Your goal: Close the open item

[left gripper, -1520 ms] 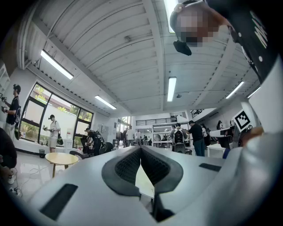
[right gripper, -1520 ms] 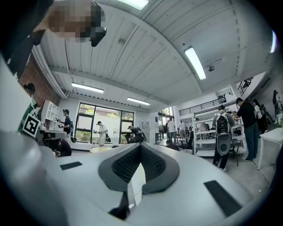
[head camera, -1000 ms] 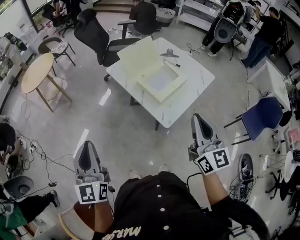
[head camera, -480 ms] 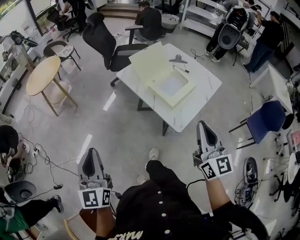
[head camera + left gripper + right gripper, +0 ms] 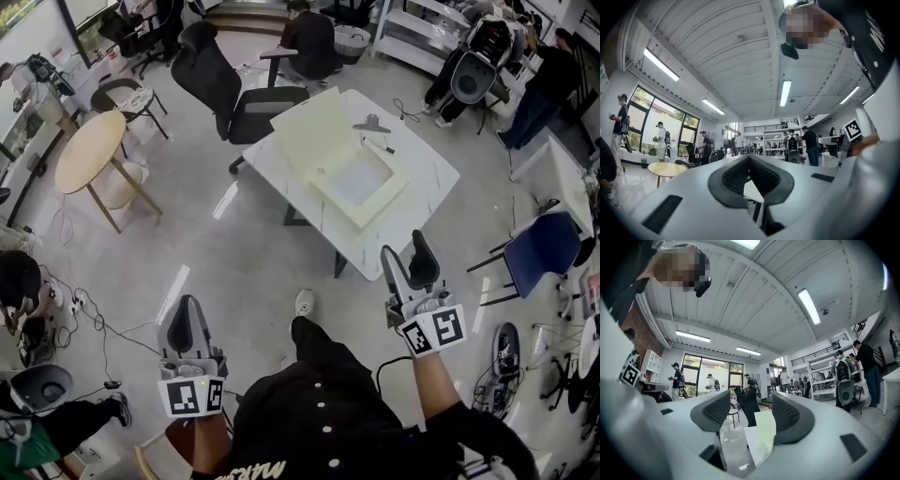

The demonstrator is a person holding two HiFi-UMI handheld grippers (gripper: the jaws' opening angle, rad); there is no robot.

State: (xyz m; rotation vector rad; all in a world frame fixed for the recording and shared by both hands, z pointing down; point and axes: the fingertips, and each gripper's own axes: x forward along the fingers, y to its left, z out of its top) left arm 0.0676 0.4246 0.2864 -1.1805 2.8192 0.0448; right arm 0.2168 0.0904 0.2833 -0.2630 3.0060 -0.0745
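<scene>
An open cream box [image 5: 360, 182] lies on a white table [image 5: 427, 169] ahead of me, its lid [image 5: 317, 125] flung back flat to the left. Both grippers are held well short of the table, above the floor. My left gripper [image 5: 185, 307] is shut with nothing in it; its pads meet in the left gripper view [image 5: 749, 161]. My right gripper [image 5: 406, 255] has just been opening and stands open with nothing between its fingers. In the right gripper view [image 5: 750, 411] the cream box [image 5: 765, 426] shows through the gap, far off.
A grey clip-like tool [image 5: 371, 124] and a pen [image 5: 381, 145] lie on the table behind the box. A black office chair [image 5: 223, 80] stands at the table's far left, a round wooden table [image 5: 89, 145] further left, a blue chair [image 5: 539, 247] to the right. People work around the room's edges.
The right gripper's jaws went from shut to open. I have stepped closer, so the table with the box sits lower and further right in the head view. Both grippers moved forward with me.
</scene>
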